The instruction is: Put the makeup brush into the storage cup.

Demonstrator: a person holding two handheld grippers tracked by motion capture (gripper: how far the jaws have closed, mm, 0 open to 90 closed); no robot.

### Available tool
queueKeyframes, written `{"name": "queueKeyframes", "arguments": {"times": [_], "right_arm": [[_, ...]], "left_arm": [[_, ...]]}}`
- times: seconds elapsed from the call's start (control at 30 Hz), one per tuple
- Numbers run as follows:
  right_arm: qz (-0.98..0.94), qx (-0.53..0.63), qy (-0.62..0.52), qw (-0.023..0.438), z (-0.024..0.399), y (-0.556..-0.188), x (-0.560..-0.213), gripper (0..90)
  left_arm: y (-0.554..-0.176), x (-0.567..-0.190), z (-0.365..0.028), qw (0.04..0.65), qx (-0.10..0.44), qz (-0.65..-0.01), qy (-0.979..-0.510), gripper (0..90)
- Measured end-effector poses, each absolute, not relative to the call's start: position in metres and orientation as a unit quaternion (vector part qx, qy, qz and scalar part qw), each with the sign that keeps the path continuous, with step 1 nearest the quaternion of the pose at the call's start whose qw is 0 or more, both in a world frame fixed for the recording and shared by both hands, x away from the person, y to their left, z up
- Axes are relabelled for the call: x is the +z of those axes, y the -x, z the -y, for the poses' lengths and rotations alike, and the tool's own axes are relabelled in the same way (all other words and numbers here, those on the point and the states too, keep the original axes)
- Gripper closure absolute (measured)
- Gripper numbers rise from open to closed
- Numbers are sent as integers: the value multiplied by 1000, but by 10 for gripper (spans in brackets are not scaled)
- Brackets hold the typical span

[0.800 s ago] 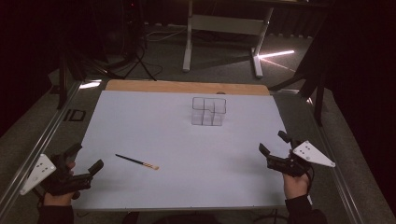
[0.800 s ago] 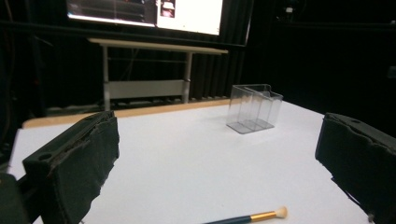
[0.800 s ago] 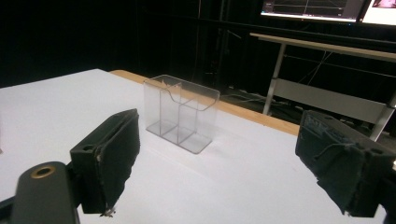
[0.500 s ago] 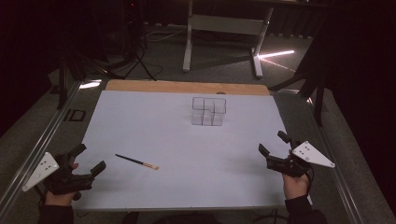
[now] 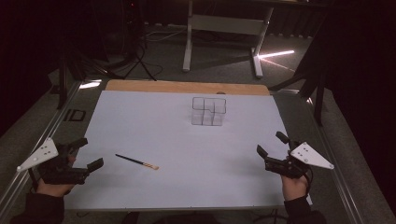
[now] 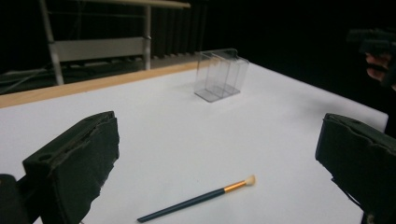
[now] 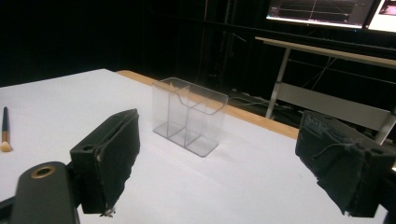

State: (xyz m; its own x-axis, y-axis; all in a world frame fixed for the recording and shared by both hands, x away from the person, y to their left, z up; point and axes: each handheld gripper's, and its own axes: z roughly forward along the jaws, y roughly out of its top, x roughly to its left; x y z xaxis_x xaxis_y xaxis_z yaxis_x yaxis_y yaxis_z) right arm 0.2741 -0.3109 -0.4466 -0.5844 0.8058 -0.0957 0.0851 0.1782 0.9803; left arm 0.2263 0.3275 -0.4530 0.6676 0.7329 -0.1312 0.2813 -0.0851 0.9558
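Slim dark-handled makeup brush (image 5: pixel 137 162) with gold ferrule and pale bristles flat on white table sheet (image 5: pixel 154 121), just toward three o'clock of left gripper (image 5: pixel 79 155), jaws spread wide and empty, clear acrylic compartment organiser (image 5: pixel 208 111) at twelve o'clock, right gripper (image 5: pixel 272 145) at four o'clock, jaws likewise apart.

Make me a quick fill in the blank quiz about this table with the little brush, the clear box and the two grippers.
1. The brush lies nearer the ____ gripper.
2. The clear organizer stands on the white mat with ____ inside it.
3. The jaws of the left gripper and the right gripper are both ____.
4. Beyond the mat's far edge shows a strip of ____ tabletop.

Missing words: left; nothing; open; wooden
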Motion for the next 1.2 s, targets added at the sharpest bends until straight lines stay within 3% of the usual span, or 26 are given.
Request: {"name": "queueKeyframes", "arguments": {"times": [0.77, 1.2], "right_arm": [[-703, 554, -322, 308, 306, -278, -452, 135], [-710, 550, -317, 304, 303, -279, -453, 135]], "left_arm": [[-264, -440, -300, 425, 158, -288, -844, 0], [-282, -438, -277, 357, 151, -244, -889, 0]]}}
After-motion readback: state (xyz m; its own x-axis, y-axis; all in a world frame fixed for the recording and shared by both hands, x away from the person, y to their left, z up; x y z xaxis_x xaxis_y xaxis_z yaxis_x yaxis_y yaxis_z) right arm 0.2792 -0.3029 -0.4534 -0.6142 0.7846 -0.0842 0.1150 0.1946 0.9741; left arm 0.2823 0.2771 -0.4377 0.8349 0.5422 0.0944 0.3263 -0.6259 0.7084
